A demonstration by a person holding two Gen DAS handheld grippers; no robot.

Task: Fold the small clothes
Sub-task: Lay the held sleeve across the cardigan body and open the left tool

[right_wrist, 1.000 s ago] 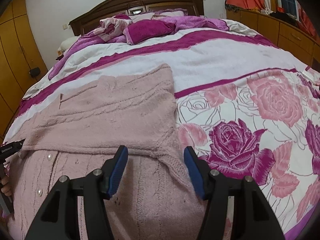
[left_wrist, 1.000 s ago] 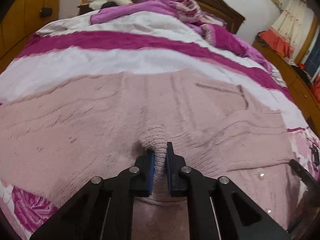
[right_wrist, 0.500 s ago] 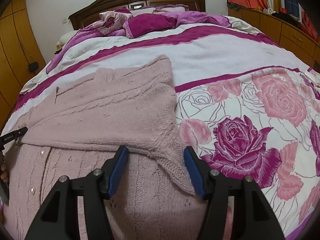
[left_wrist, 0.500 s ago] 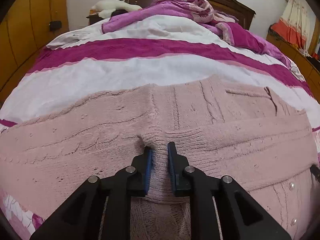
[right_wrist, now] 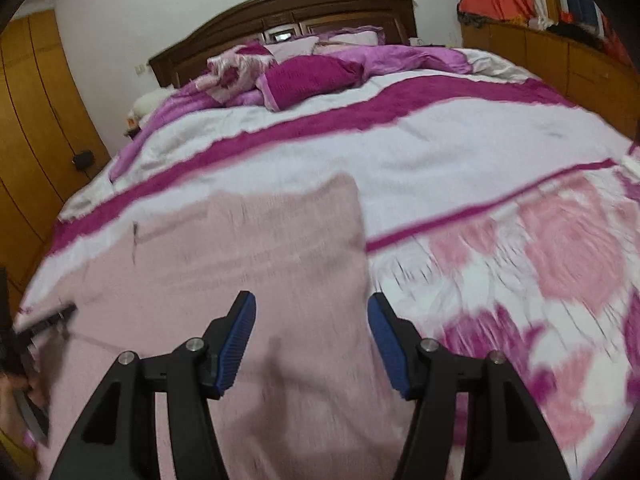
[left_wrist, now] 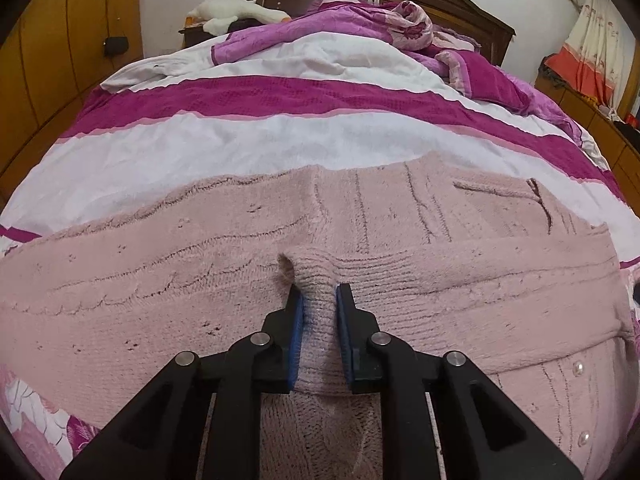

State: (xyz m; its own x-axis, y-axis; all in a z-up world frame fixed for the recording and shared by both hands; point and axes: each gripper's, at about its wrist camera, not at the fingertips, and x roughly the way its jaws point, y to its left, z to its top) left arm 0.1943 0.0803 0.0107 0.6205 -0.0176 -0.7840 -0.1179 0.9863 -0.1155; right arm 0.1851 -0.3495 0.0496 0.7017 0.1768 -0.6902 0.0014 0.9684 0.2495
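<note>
**Pinching the sleeve cuff, other jaws released**

Looking down my left gripper (left_wrist: 319, 300), I see its jaws clenched on a ribbed fold of the pink knitted cardigan (left_wrist: 160, 280), the wool bunched up between the two blue pads (left_wrist: 295, 332). The fold looks like a sleeve cuff, lying across the body of the garment. The cardigan is spread flat on the bed (left_wrist: 280, 140), over the white and magenta striped cover, with its far edge running along the white band. Small pearly buttons (left_wrist: 577, 368) show down its front at the lower right of this view.

Over on my right gripper (right_wrist: 312, 320), the jaws are released and stand well apart, with nothing pressed between them. They hang above the cardigan's right-hand edge, where the pink knit meets the rose-printed part of the cover (right_wrist: 560, 280). This view is smeared, so I cannot make out the stitch detail here. At the far left edge I can just see the tip of the left gripper and part of a hand (right_wrist: 16, 384) on it.

Beyond the garment, crumpled pillows (right_wrist: 308, 76) sit against the dark wooden headboard (right_wrist: 288, 8). A white plush toy (left_wrist: 236, 10) lies at the head of the bed on the left. Wooden cabinets (right_wrist: 560, 60) line the right wall.
</note>
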